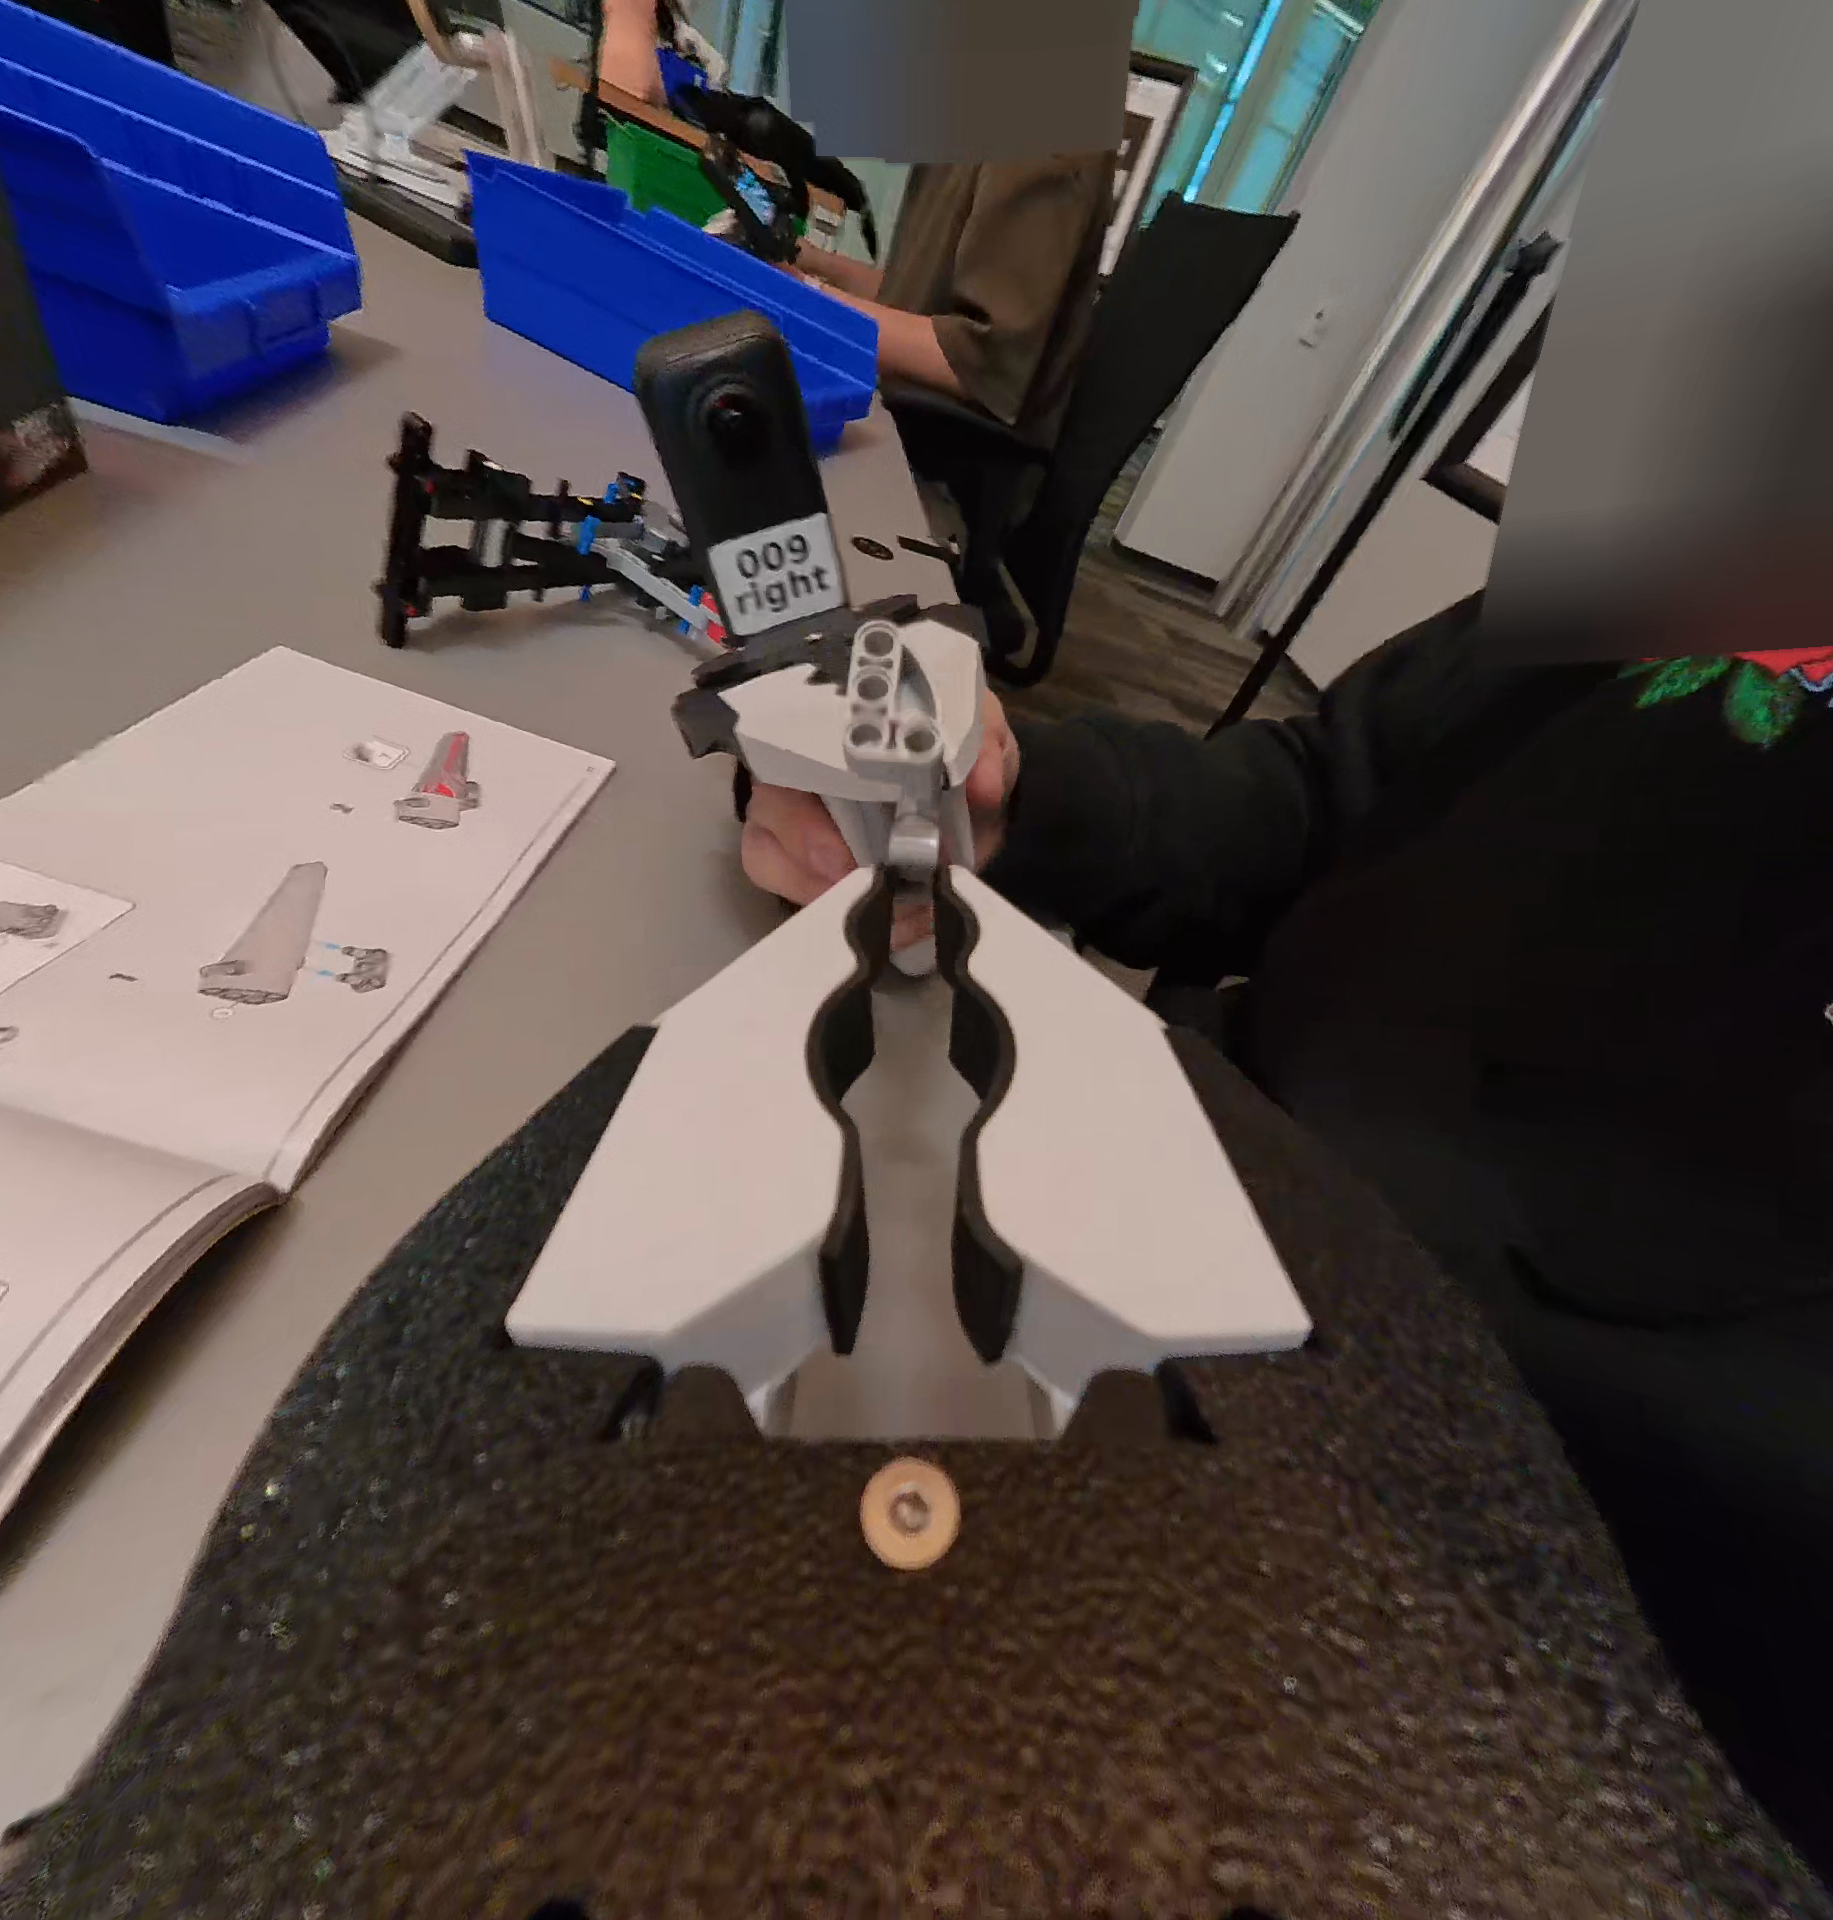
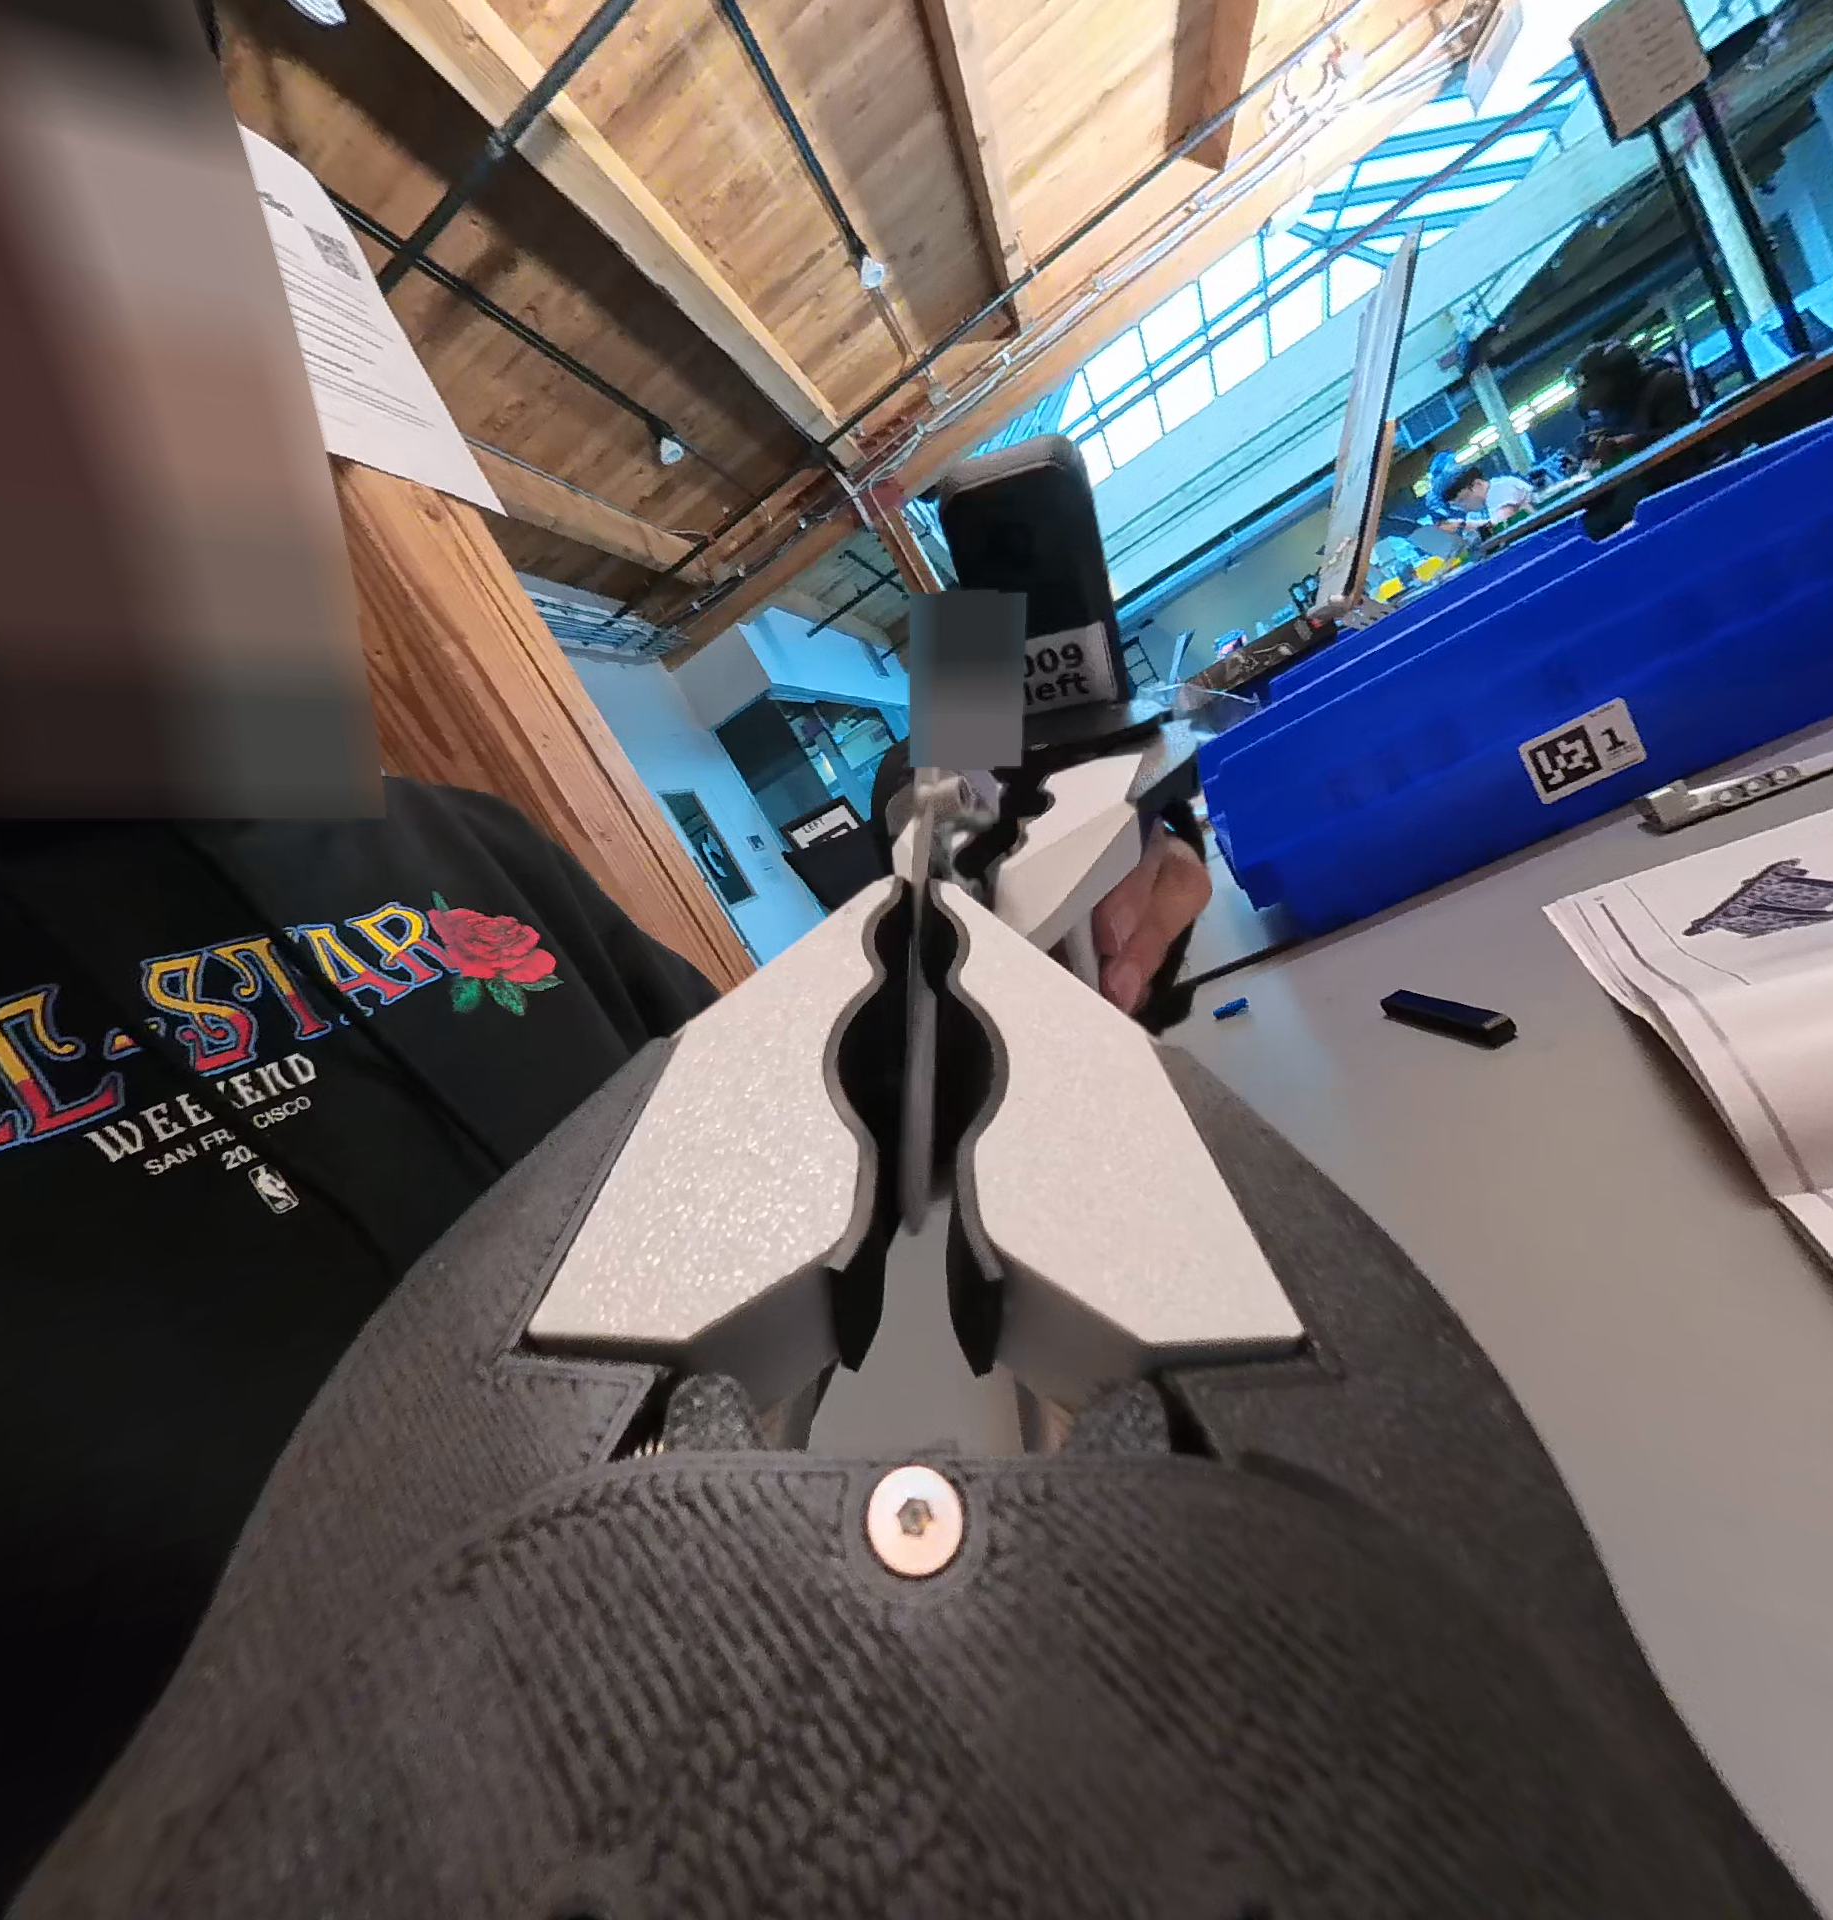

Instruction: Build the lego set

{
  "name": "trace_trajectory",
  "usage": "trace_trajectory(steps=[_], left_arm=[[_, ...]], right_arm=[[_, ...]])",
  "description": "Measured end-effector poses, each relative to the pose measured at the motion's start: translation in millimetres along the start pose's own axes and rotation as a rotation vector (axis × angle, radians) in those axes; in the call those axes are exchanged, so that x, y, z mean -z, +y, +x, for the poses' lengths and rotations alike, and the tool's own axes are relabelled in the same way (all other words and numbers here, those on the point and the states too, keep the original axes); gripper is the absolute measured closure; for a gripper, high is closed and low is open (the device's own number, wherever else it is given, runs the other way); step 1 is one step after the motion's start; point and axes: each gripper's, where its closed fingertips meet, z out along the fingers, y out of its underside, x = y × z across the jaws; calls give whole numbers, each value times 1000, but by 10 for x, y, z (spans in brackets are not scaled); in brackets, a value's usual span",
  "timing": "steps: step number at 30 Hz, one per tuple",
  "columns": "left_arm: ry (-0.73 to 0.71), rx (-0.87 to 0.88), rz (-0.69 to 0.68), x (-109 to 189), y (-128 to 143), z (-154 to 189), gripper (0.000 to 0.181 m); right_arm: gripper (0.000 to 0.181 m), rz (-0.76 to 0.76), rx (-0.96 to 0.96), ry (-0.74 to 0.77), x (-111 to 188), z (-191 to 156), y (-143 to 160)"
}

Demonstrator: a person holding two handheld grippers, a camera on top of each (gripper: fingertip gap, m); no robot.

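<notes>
**Mating two grey pieces in mid-air**

My right gripper is clamped on a flat grey L-shaped beam, which the right wrist view shows edge-on between the pads. My left gripper is closed narrow on a small grey connector at its tips. The connector sits just under the beam's short arm, touching or nearly so; I cannot tell whether it is seated.

I judge the step to be pushing the connector into one of the beam's holes. To do it well I should line the connector's axis square with the hole, hold the beam steady with the right, and press straight without twisting, since both grips are at the very tips.

The half-built black model lies on the tabletop beyond the beam, with the open instruction booklet to the beam's left.
</notes>
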Motion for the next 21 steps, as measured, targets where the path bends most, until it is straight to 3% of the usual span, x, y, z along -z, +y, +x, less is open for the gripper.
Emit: trace_trajectory(steps=[6,10,15,21], left_arm=[[-31,-83,-12,-85,20,-38,176],[-1,-29,1,-21,20,-35,174],[-150,-74,24,248,-98,-181,141],[-142,-117,-3,276,-120,-73,144]], right_arm=[[181,-1,0,9,-4,14,2],[181,26,2,1,24,2,-34],[181,-14,7,63,23,73,3],[181,-127,5,139,-25,153,150]])
